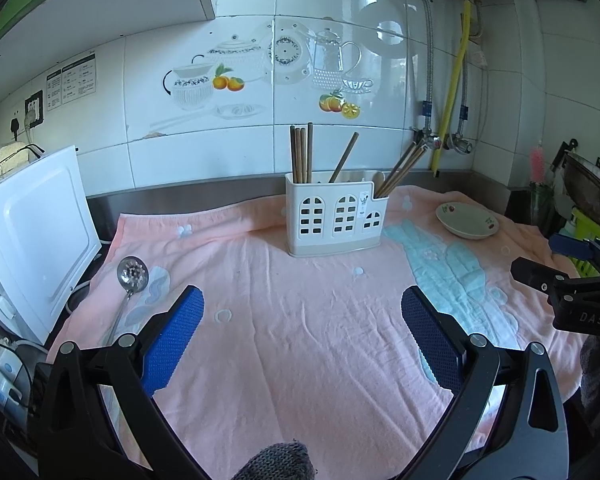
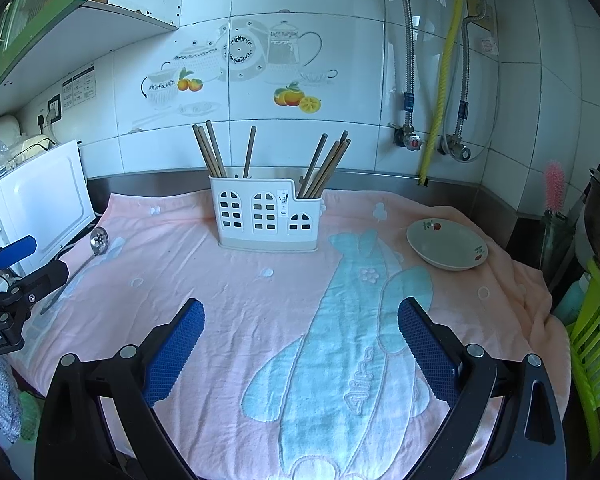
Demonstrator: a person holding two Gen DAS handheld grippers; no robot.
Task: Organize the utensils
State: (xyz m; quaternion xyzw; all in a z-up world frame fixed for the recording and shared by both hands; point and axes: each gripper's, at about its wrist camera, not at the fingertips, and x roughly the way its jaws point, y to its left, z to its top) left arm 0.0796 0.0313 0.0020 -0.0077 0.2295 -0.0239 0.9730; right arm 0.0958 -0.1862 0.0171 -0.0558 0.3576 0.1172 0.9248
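A white utensil holder (image 1: 334,218) stands at the back of the pink towel (image 1: 292,320), with several wooden chopsticks (image 1: 301,154) upright in it; it also shows in the right wrist view (image 2: 266,218). A metal slotted spoon (image 1: 130,280) lies on the towel at the left, bowl toward the wall, just left of my left gripper (image 1: 302,306); it shows in the right wrist view too (image 2: 96,242). My left gripper is open and empty above the towel. My right gripper (image 2: 300,316) is open and empty over the towel's blue pattern.
A small white dish (image 2: 446,248) sits at the right on the towel (image 2: 220,300). A white appliance (image 1: 28,236) stands at the left edge. A wok (image 1: 592,188) and a green rack (image 2: 596,328) are at the right. The tiled wall with pipes is behind.
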